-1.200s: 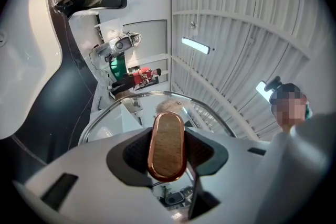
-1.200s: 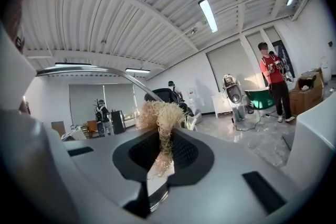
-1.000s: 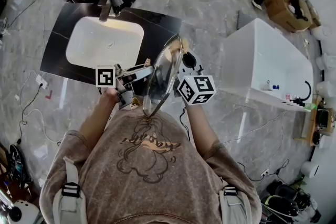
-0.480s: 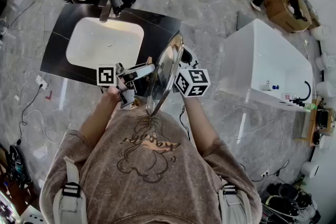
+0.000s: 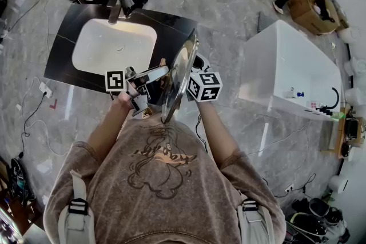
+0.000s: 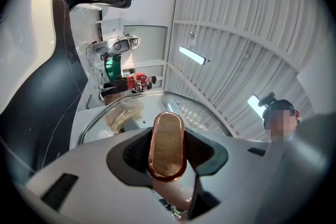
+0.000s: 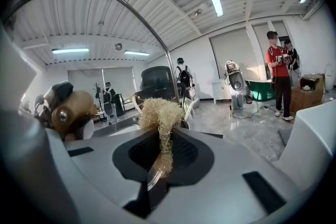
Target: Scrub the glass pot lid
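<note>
At the left of the head view, the left tool (image 5: 156, 75) is clamped on the lid's handle (image 6: 167, 145), its jaws pinching the knob from both sides. To do this step well, that grip should stay firm and the wrist quiet, so the lid gives a fixed face to push against. The glass pot lid (image 5: 179, 78) is held up on edge between the two tools, in front of the person's chest. From above it shows against the near right corner of the dark surface (image 5: 171, 24), to the right of the white sink (image 5: 113, 46). On the lid's far side, the right tool (image 5: 187, 86) is pinching a straw-coloured loofah scrubber (image 7: 157, 113), whose frayed tuft stands out past the jaws toward the glass. I cannot tell whether the tuft touches the glass. The scrubbing should be done with the tuft, not the tool's hard tips, in overlapping strokes from the centre out to the rim. Its pressure should be matched to what the left grip can resist, since a hard shove could twist the lid about its knob. The handle is an oval of copper-coloured metal with a wood-toned inlay. The pane is clear enough to show the scrubber through it, and a bright steel rim (image 7: 131, 8) runs round the edge.
</note>
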A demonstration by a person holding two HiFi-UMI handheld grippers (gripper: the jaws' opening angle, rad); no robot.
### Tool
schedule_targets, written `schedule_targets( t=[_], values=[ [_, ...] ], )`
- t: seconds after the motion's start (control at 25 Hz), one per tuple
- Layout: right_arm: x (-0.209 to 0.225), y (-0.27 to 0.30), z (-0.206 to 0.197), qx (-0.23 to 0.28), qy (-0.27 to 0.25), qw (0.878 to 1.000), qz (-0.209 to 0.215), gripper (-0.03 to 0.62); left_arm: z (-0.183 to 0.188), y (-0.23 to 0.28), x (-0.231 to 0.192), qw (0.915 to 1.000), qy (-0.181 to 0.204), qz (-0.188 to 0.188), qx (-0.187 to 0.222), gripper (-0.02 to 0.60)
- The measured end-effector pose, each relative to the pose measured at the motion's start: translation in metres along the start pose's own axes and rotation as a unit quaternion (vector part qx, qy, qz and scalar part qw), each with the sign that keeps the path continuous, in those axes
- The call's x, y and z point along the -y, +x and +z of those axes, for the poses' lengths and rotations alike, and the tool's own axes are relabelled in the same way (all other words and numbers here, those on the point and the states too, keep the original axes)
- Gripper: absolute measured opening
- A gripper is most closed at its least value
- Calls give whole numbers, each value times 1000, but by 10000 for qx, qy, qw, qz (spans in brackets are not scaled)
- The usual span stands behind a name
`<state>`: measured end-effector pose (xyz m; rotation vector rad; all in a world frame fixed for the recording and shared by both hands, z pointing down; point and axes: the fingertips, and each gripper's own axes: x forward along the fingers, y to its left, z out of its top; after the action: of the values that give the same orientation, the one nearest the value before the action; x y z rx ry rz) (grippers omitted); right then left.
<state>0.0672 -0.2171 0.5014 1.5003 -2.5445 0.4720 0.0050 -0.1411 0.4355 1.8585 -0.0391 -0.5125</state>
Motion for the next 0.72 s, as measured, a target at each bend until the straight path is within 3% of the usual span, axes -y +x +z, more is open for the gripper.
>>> schedule_targets(
  t=[0.72],
  values=[
    [-24, 7, -65, -725, 72, 9959, 535, 48, 27, -1, -6, 9988, -68, -121, 476, 181]
  ],
)
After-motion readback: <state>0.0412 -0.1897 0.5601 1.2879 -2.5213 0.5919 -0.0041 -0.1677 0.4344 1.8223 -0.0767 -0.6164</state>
